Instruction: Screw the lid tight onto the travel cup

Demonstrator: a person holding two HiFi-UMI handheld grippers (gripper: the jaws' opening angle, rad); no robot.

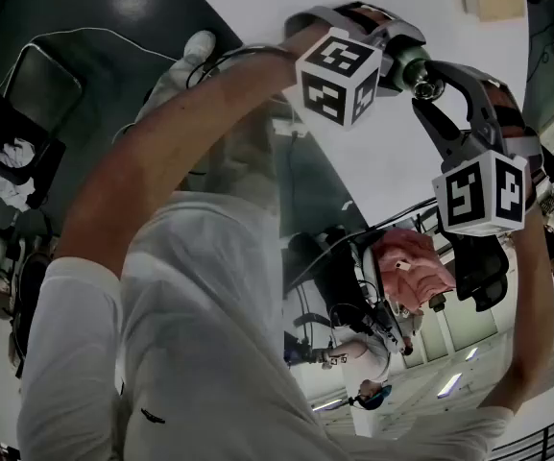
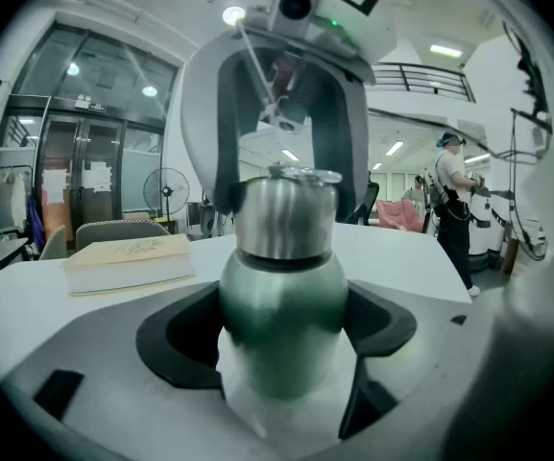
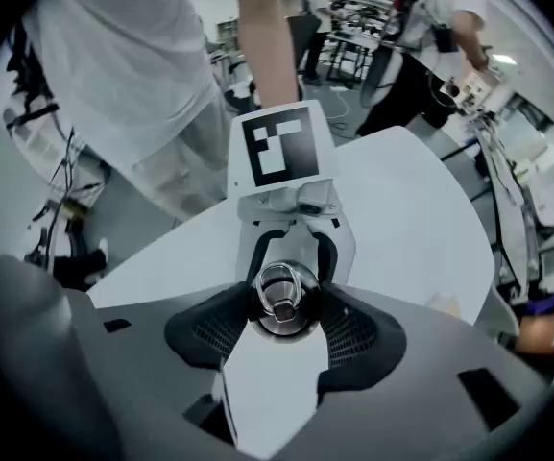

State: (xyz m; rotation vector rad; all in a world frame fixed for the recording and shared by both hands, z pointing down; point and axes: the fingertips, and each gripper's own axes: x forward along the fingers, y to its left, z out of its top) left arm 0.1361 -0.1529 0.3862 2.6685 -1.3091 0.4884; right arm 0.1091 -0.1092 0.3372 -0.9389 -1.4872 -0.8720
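A green travel cup (image 2: 281, 296) with a steel lid (image 2: 284, 227) is upright over the white table. My left gripper (image 2: 281, 339) is shut on the cup's green body, a black pad on each side. My right gripper (image 2: 286, 195) comes straight down over the top. In the right gripper view the lid (image 3: 281, 301) with its wire ring sits between the ribbed pads (image 3: 353, 332), which press on its rim. In the head view both grippers meet at the cup (image 1: 413, 65), the left gripper (image 1: 392, 54) to its left and the right gripper (image 1: 432, 102) below it.
A cream book (image 2: 128, 260) lies on the white table (image 2: 401, 248) behind the cup. A person in white (image 2: 452, 200) stands at the table's far right. A grey chair (image 2: 113, 230) and a fan (image 2: 164, 192) are beyond the table's left edge.
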